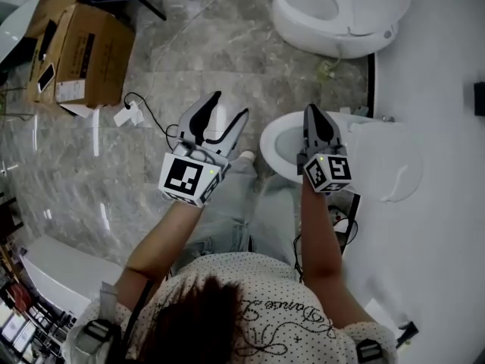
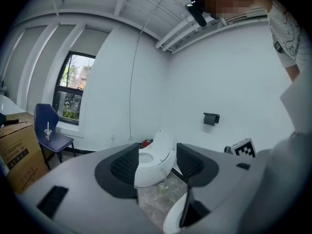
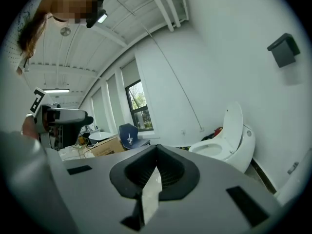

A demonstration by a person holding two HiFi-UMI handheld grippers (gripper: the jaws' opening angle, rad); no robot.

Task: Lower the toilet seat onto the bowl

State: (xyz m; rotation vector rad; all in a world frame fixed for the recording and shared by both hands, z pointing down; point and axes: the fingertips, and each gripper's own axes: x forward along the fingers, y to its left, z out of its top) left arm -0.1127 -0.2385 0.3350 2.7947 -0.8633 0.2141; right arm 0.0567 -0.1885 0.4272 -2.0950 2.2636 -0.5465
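**Both grippers held level above the near toilet**

The marble floor (image 1: 212, 51) fills most of the head view, with a white wall along the right. The near toilet's bowl (image 1: 274, 144) lies straight ahead of the person, and its raised lid (image 1: 386, 165) leans toward the wall. Whether the toilet seat rests on the rim or stands up with that lid cannot be told from above. A second toilet (image 1: 318, 14) sits further along the same wall, and a cardboard box (image 1: 91, 55) is at the far left.

Both forearms reach forward from the body, roughly side by side. The left forearm (image 1: 155, 237) angles outward. The right forearm (image 1: 318, 233) runs straight toward the bowl.

The left gripper (image 1: 229, 108) hangs over the floor just left of the bowl. Its jaws stand apart with nothing between them, and only the far toilet shows through the gap.

The right gripper (image 1: 312, 112) hovers over the bowl's wall-side edge. Its jaws are pressed together and hold nothing.
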